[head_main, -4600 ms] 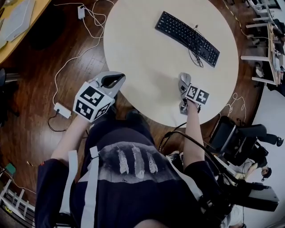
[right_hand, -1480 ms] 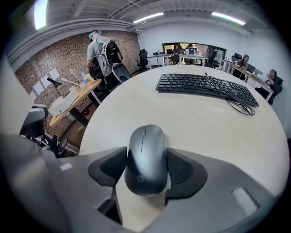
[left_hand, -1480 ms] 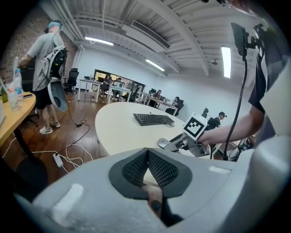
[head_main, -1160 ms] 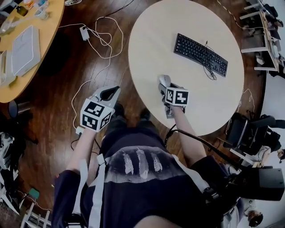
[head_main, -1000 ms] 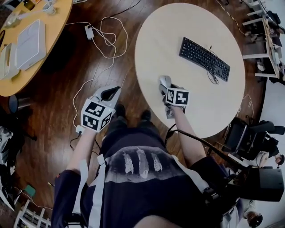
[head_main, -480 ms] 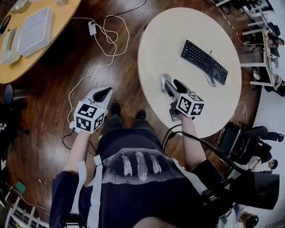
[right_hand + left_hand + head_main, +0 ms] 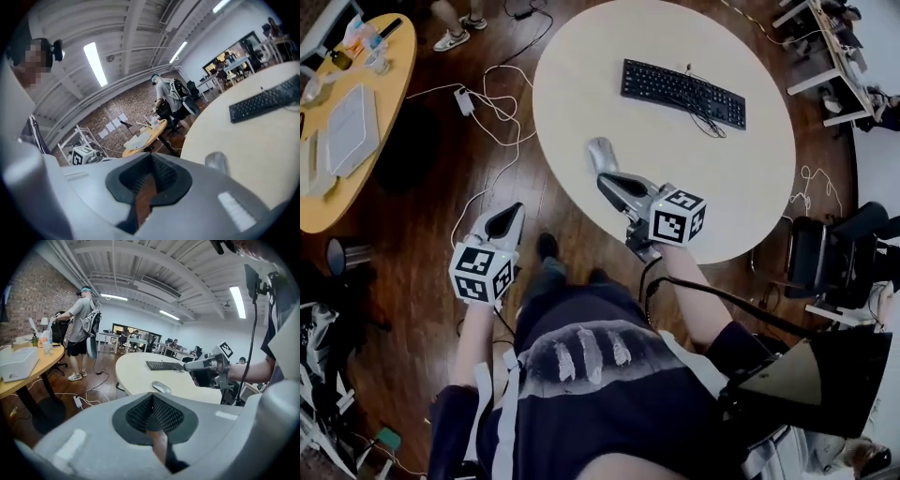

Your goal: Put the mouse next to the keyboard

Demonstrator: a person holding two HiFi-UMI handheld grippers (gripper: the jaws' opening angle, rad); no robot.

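- Grey left claw [image 7: 512, 214] hangs over the floor, near and left of the bench [image 7: 581, 89], its pads pressed together with nothing between them.
- Right claw [image 7: 604, 177] hovers at the bench's near edge, likewise closed and empty.
- Just beyond its tip, the mouse [image 7: 600, 152] lies free on the bench.
- Keyboard [image 7: 682, 92] sits far right, well apart from the mouse, so I judge nothing done: grasp, carry and placing all remain.
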